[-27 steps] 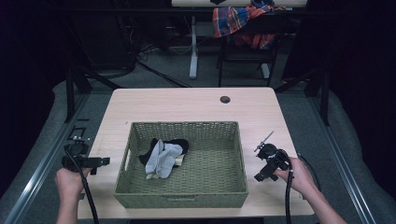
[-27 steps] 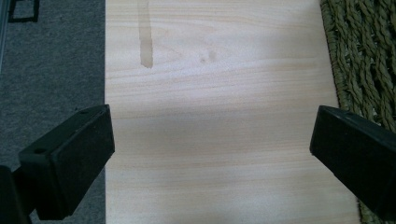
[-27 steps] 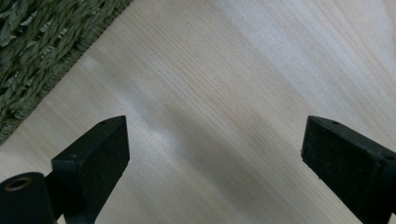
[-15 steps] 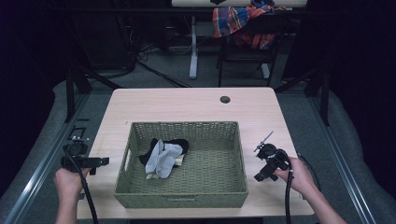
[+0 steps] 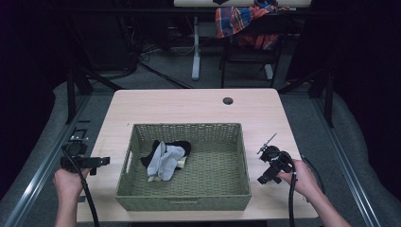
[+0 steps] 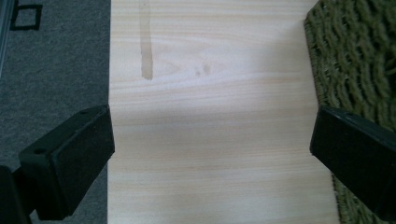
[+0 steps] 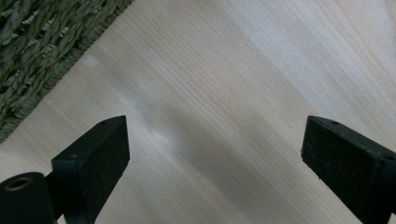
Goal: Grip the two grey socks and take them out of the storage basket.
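Observation:
A green woven basket (image 5: 239, 156) stands in the middle of the light wooden table (image 5: 189, 104). Inside it, towards its left, lies a small heap of cloth (image 5: 163, 156), grey and white over black. My left gripper (image 5: 82, 158) is held at the table's left edge, left of the basket; in the left gripper view (image 6: 212, 154) its jaws stand wide apart over bare wood, with the basket's wall (image 6: 355, 60) at the right. My right gripper (image 5: 274, 163) hovers right of the basket; in the right gripper view (image 7: 212, 154) its jaws are open over bare wood, the basket's corner (image 7: 42, 42) at upper left.
A dark round cable hole (image 5: 228, 100) sits near the table's far edge. Beyond the table stands a chair (image 5: 246, 42) draped with a plaid cloth (image 5: 236, 19), beside a desk leg (image 5: 196, 42). Grey carpet (image 6: 51, 60) lies left of the table.

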Tool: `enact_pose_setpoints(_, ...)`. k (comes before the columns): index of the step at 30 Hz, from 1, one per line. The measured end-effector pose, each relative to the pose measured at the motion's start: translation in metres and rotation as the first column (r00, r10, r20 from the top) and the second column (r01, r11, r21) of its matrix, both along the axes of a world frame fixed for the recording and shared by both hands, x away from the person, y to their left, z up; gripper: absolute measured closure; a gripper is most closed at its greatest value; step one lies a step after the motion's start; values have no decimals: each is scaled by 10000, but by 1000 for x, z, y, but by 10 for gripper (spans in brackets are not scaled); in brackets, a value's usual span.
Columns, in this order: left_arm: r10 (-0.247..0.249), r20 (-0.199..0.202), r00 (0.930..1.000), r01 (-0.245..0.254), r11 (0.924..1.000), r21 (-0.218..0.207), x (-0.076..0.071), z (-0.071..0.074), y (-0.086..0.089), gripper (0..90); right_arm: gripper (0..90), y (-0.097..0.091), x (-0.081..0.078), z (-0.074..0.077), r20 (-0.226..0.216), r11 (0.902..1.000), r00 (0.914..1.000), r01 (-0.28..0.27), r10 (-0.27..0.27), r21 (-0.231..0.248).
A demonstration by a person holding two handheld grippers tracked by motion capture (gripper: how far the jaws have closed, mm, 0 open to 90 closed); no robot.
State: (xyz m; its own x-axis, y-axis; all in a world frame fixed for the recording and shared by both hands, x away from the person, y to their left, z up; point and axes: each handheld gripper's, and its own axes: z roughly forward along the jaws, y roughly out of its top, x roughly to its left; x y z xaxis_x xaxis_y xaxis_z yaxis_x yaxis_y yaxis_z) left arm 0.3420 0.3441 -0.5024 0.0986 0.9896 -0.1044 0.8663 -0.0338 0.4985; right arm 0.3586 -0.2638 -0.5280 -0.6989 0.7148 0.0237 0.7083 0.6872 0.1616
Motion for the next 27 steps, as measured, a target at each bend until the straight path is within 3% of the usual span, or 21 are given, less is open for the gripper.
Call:
enact_pose_setpoints(5,-73,367,9993,76,9999,-81,-1,10,-4,0,74,0,1,1,-62,9999,10000,-57,56,-117)
enact_pose_setpoints(7,-123,424,9990,129,9998,-134,-1,13,-6,0,74,0,-1,-2,87,9997,9998,178,-179,149)
enact_pose_setpoints(15,-370,804,9961,380,9992,-117,-4,36,-14,0,75,0,-1,-1,18,9997,9999,171,-171,157)
enact_pose_setpoints(18,-518,1119,9924,533,9985,-108,-6,46,-21,0,75,0,-1,-1,64,9999,9999,147,-147,66)
enact_pose_setpoints(27,-1109,1497,9825,1125,9936,-22,-7,63,-39,0,75,0,-1,-2,63,9998,9999,152,-153,140)
